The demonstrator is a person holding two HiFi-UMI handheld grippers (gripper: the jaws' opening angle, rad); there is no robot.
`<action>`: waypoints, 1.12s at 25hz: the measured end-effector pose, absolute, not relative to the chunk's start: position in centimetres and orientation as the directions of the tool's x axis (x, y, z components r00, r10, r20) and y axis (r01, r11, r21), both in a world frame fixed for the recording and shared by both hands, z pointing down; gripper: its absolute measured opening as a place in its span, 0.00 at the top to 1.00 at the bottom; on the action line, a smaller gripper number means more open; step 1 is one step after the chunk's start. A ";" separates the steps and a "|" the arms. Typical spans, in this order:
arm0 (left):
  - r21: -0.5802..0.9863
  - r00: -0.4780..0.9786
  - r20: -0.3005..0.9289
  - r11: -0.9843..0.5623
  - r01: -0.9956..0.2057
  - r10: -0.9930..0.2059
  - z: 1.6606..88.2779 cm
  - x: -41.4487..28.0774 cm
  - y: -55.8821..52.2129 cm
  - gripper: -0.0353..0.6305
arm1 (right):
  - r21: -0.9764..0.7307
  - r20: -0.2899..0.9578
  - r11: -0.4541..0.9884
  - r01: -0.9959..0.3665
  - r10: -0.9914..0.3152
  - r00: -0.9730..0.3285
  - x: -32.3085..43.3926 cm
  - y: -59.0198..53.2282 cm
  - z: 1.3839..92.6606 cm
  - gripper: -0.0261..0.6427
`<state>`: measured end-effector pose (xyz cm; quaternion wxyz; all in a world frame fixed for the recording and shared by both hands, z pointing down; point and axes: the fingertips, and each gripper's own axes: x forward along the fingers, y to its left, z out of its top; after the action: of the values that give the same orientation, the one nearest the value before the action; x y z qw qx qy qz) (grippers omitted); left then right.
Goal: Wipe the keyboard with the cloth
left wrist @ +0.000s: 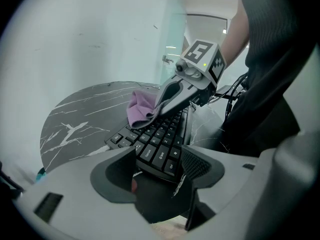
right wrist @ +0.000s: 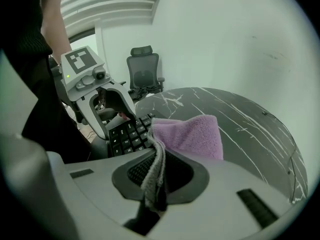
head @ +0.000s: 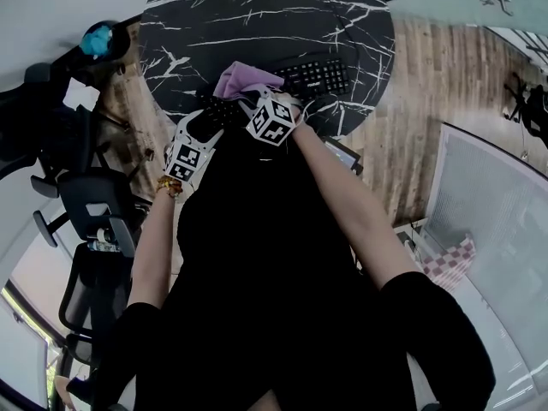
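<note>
A black keyboard [left wrist: 161,143] lies at the near edge of the round, dark, marble-patterned worktop [head: 257,24]. The left gripper [left wrist: 160,160] has its jaws set on either side of the keyboard's near end and holds it there (the Caps, Shift and Ctrl keys sit right between the pads). The right gripper [right wrist: 159,170] has its jaws closed on a fold of the purple cloth [right wrist: 192,134], and the rest of the cloth spreads out over the keys towards the middle of the board. An office chair [right wrist: 144,71] stands beyond the worktop.
</note>
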<state>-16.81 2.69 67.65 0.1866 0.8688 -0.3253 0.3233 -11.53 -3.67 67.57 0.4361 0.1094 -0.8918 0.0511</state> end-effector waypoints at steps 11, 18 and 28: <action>0.106 0.577 0.689 -0.727 -0.678 -0.438 67.8 -16.9 2.7 0.52 | 0.031 0.790 0.995 -0.098 -0.084 -0.607 -16.0 -1.9 67.6 0.88; 0.113 0.574 0.694 -0.721 -0.684 -0.435 67.7 -17.0 2.7 0.52 | 0.018 0.788 0.997 -0.077 -0.061 -0.612 -18.2 -1.1 67.5 0.88; 0.102 0.539 0.748 -0.736 -0.670 -0.387 68.1 -17.2 3.0 0.52 | -0.100 0.607 0.920 -0.378 -0.245 -0.756 -11.8 -6.0 59.2 0.88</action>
<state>-17.17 3.02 68.09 0.1922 0.8559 -0.3086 0.3679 -11.83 -6.00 59.22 0.3063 0.1673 -0.9308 0.1089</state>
